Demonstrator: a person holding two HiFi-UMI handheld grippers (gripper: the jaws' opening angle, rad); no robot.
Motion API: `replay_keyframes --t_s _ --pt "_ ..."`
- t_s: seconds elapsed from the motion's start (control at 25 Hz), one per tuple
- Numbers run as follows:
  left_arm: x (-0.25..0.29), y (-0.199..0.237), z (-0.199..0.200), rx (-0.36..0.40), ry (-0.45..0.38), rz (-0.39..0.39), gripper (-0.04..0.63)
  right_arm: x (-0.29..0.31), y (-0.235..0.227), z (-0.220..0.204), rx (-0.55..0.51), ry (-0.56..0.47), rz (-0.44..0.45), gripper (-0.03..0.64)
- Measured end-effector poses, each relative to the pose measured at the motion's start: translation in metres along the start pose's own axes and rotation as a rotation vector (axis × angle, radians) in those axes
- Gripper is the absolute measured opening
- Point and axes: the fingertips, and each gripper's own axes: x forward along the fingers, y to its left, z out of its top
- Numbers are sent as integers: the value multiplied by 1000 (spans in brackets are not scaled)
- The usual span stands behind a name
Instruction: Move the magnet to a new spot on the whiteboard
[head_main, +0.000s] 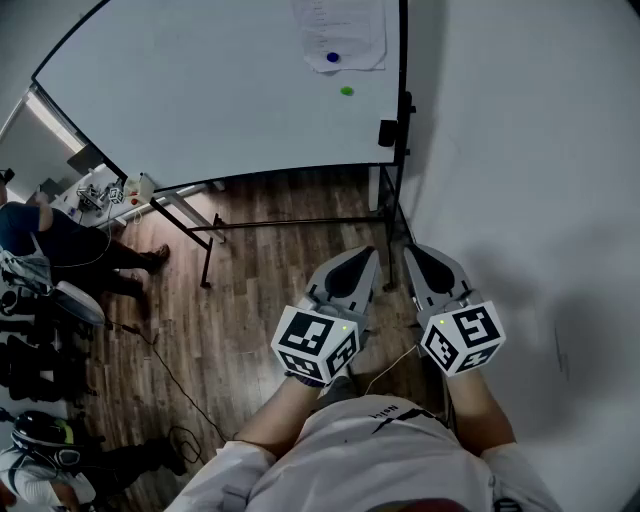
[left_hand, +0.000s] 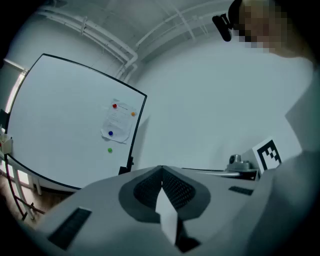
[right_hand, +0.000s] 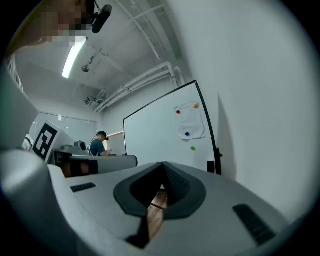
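Ribbed, perhaps rubbery left gripper (left_hand: 162, 171)

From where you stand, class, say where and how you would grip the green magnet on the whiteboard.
Probably by its rim, coming straight at the face of the whiteboard: the green magnet is a round disc flat on the board, clear below the paper.

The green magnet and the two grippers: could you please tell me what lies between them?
Head view: bare whiteboard, the stand's black crossbar and wooden floor separate the green magnet from the left gripper and right gripper.
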Motion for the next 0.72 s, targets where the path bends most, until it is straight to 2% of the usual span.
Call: replay_keyframes --t_s 0.4,0.72 --pt "11 60 19 11 2 -25 11 60 15 8 17 -11 10 14" --pt "25 119 38 37 -2 -75 11 113 14 25 -5 -57 -81 14"
